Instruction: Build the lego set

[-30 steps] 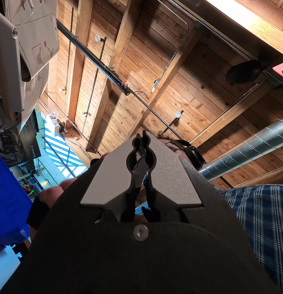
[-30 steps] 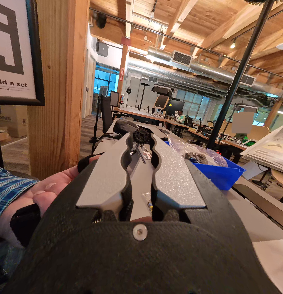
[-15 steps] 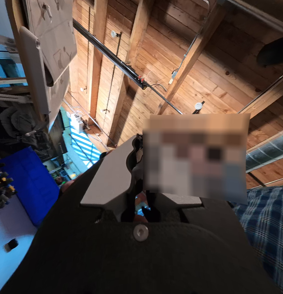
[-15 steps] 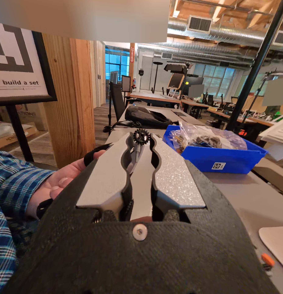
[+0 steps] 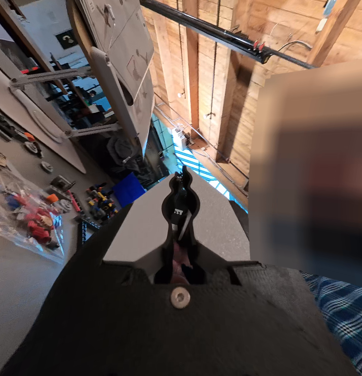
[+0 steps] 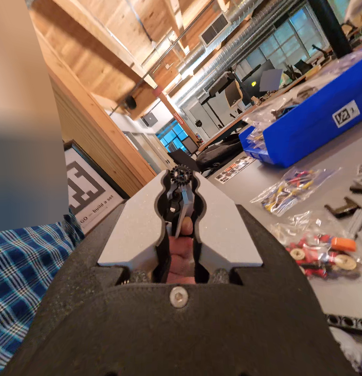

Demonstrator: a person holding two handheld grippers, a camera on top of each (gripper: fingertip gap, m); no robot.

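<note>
My right gripper [image 6: 180, 177] is shut on a small black gear [image 6: 180, 176], which sticks up at the fingertips, held in the air above and left of the grey table [image 6: 257, 183]. My left gripper [image 5: 183, 177] is shut and points up toward the wooden ceiling. I see no piece clearly held in it. Loose lego parts [image 5: 100, 201] lie on the table at the left of the left wrist view. A bag of red parts [image 6: 322, 256] and a bag of small coloured parts [image 6: 292, 189] lie on the table in the right wrist view.
A blue bin [image 6: 310, 130] with bagged parts stands at the table's far side. A black beam [image 6: 349, 323] and a black piece [image 6: 343, 207] lie near the bags. An instruction booklet on a stand [image 5: 123, 50] hangs over the table. A framed sign [image 6: 86, 189] and a plaid sleeve [image 6: 23, 274] are at left.
Both grippers have tilted and swung. The left view has turned from the ceiling toward the table with parts. The right view has rolled, bringing the bags into sight. The gear stays gripped.
</note>
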